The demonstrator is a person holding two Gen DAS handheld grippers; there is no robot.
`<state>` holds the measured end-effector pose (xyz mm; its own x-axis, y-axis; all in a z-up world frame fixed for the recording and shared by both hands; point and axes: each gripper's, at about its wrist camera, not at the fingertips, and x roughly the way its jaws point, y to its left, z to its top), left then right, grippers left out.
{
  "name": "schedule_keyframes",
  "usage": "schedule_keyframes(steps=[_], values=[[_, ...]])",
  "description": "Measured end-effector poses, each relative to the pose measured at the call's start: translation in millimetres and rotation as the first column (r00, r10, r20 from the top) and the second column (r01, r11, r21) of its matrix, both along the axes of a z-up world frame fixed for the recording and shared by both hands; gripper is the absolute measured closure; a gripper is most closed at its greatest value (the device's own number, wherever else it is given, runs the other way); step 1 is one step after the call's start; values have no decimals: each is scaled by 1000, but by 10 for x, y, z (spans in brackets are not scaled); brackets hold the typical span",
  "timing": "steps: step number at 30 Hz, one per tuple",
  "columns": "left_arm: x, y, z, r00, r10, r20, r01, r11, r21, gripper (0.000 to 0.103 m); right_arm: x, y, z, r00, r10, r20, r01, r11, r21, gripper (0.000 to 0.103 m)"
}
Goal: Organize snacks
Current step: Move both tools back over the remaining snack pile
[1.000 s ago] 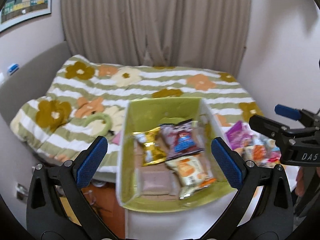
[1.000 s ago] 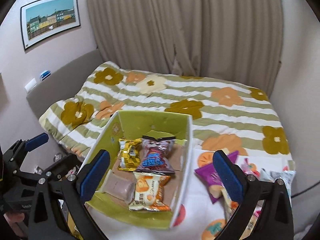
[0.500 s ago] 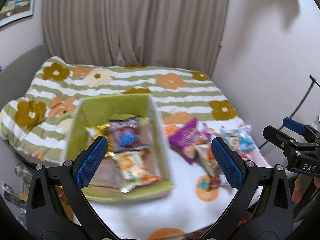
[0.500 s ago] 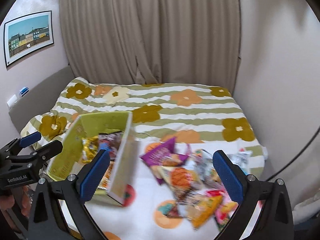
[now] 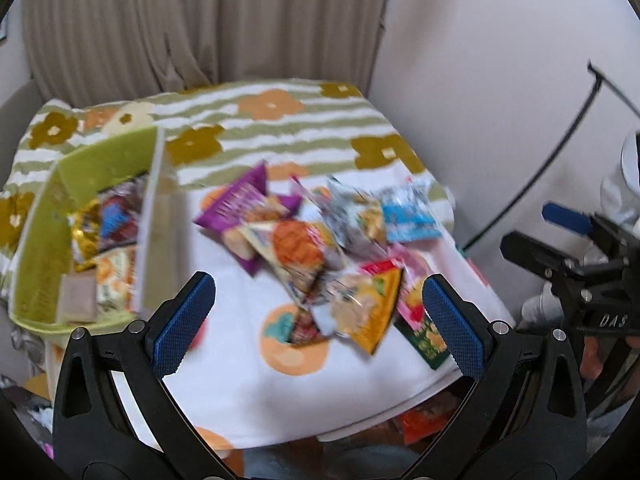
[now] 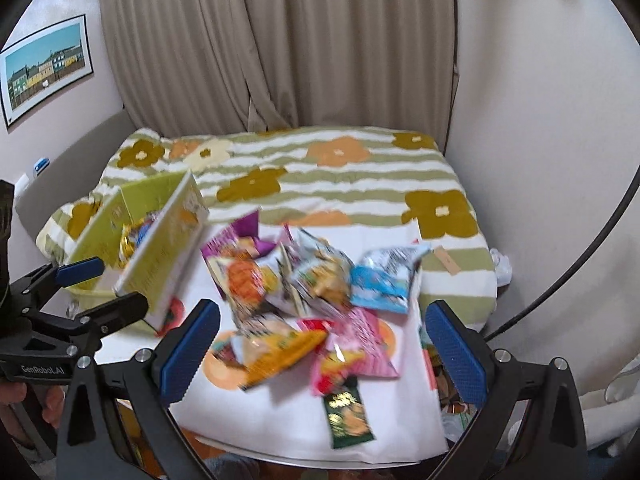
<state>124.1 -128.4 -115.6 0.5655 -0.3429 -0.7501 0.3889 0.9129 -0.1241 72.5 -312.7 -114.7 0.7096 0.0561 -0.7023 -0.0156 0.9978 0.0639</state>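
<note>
Both grippers hang above the near edge of a white cloth (image 6: 304, 420) with orange dots, spread over what looks like a small counter set against the striped bed (image 6: 320, 176). The left gripper (image 5: 320, 312) has its fingers (image 5: 182, 318) spread wide and grasps nothing; the right gripper (image 6: 320, 340) is likewise released and empty. Between each pair of fingers lies the loose pile of snacks (image 6: 304, 300): a purple pack (image 5: 236, 204) at the far left of the heap, an orange-printed pack (image 6: 244, 276) beside it, a blue pack (image 6: 380, 284) at the right, a yellow pack (image 6: 280, 352) and a pink pack (image 6: 356, 344) nearer, and a dark green pack (image 6: 348, 416) nearest the edge. To the left stands the green box (image 5: 48, 216), already holding several packs, so it is most likely the place where the sorted snacks go. The open fingers and the aim at the heap suggest a pick is about to be chosen; the packs overlap, so a top one such as the yellow pack looks easiest to take cleanly. Motion blur hides the print on the wrappers.
</note>
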Motion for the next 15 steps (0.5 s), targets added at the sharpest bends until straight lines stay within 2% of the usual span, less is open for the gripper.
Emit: schedule_keyframes(steps=[6,10,15], values=[[0,-458,-521,996,-85,-36,88,990,110,1,92,-329,-426,997,25,-70,-24,1000,7,1],[72,-659,-875,990,-130,-54,137,973,185,1,137,-414,-666,994,42,-98,-41,999,15,1],[159,-832,-1262,986,-163,-39,167,943,290,0,258,-418,-962,987,66,-145,-65,998,16,1]])
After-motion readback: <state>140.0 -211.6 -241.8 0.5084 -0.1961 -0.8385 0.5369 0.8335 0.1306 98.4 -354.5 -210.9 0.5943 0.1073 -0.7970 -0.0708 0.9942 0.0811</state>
